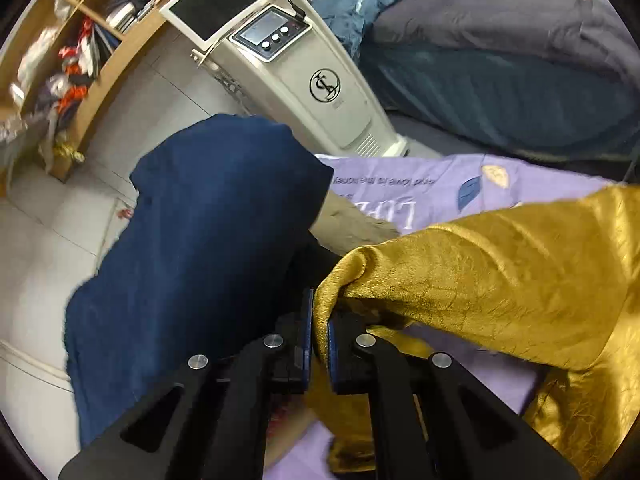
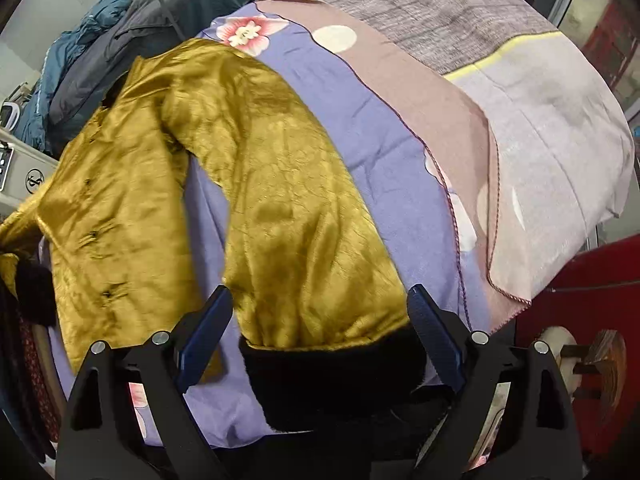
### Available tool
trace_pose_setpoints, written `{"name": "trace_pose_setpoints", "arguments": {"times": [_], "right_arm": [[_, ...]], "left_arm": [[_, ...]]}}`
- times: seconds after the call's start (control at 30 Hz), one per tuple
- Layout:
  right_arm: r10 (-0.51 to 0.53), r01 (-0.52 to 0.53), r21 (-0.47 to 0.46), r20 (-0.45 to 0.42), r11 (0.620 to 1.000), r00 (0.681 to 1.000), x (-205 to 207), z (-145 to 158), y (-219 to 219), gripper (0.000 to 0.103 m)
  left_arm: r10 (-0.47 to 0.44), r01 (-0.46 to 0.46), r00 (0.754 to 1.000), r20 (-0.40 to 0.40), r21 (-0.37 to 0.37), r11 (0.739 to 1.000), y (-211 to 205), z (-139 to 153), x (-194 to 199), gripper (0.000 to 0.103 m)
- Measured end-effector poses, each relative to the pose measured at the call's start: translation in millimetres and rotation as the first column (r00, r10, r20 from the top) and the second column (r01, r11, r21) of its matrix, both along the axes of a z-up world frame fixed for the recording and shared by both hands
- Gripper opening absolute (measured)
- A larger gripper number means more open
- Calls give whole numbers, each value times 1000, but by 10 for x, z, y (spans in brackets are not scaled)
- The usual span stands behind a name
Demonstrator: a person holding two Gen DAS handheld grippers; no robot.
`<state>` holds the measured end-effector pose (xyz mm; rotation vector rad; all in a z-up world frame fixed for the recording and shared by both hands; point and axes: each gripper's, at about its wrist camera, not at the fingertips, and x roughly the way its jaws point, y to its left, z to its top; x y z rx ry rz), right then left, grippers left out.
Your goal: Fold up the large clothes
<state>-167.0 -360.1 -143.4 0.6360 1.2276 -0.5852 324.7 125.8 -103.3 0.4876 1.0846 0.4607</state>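
Gold jacket lies spread on a bed whose lavender sheet carries a flower print, with a mauve blanket beyond it. The right wrist view alone shows 1 sleeve running to its black cuff, which sits between the wide-open fingers of the right claw. The left wrist view alone shows the left claw pinched tight on a gold fold, a navy cloth beside it, a white appliance, and wooden shelves stuffed with clothes.
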Motion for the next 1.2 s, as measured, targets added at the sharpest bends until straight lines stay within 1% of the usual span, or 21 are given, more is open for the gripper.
{"name": "trace_pose_setpoints", "arguments": {"times": [0.03,0.1,0.13,0.17,0.2,0.23,0.3,0.37,0.47,0.53,0.6,0.67,0.7,0.77,0.83,0.9,0.97,1.0,1.1,1.17,1.2], "right_arm": [[1,-1,0,-11,1000,1000,-14,-35,-8,88],[3,-3,-11,-23,1000,1000,-48,-95,-18,88],[5,-5,-12,-37,1000,999,-63,-151,-31,88],[2,-3,-13,-60,1000,998,-83,-224,-48,88],[-5,4,-11,-77,1000,997,-115,-274,-41,88],[-12,12,-2,-87,1000,996,-148,-354,-57,88],[-21,23,15,-117,1000,993,-215,-524,-79,88],[-28,34,43,-137,999,990,-262,-665,-90,88],[-35,46,101,-113,994,993,-279,-830,-96,87],[5,5,88,-108,996,994,-216,-862,-50,72],[70,-67,28,-140,997,988,-126,-851,38,35],[140,-148,-50,-140,988,980,-50,-730,144,22],[165,-175,-68,-131,982,978,-28,-667,181,18],[236,-253,-139,-123,958,964,17,-485,243,16],[254,-274,-196,-122,942,960,18,-337,162,15],[208,-235,-263,-127,936,970,-8,-177,-118,14],[161,-202,-373,-140,905,977,-9,53,-457,13],[138,-184,-433,-137,882,981,3,196,-643,13],[33,-93,-607,-110,789,993,134,684,-1196,12],[-65,11,-667,-56,745,996,240,906,-1603,14],[-99,51,-670,-35,740,994,306,924,-1757,29]], "left_arm": [[-3,3,1000,-17,8,1000,-30,-37,25,14],[-7,9,999,-45,50,999,-143,-116,9,47],[-20,22,999,-47,39,999,-181,-129,-26,78],[-56,55,998,-38,-25,998,-247,-121,-123,95],[-92,89,996,-23,-89,992,-311,-109,-257,96],[-117,113,993,-20,-129,985,-345,-103,-345,96],[-193,179,980,-49,-206,962,-509,-140,-611,96],[-251,229,965,-72,-228,946,-663,-169,-880,96],[-334,300,935,-122,-230,926,-863,-326,-1291,96],[-365,328,918,-152,-222,918,-947,-442,-1482,96],[-368,326,907,-203,-212,921,-980,-554,-1695,96],[-368,317,899,-239,-224,921,-954,-628,-1828,96],[-365,315,897,-250,-220,923,-987,-651,-1918,96],[-361,312,895,-263,-210,926,-1022,-664,-2020,96],[-358,306,892,-277,-213,928,-1090,-675,-2096,96],[-352,292,889,-293,-230,928,-1190,-695,-2144,96],[-359,294,882,-306,-240,925,-1283,-677,-2184,96],[-372,309,877,-305,-234,922,-1360,-671,-2215,96],[-409,359,862,-299,-210,909,-1562,-622,-2265,96],[-443,392,848,-293,-217,894,-1721,-574,-2316,96],[-456,403,841,-292,-224,887,-1786,-555,-2336,96]]}}
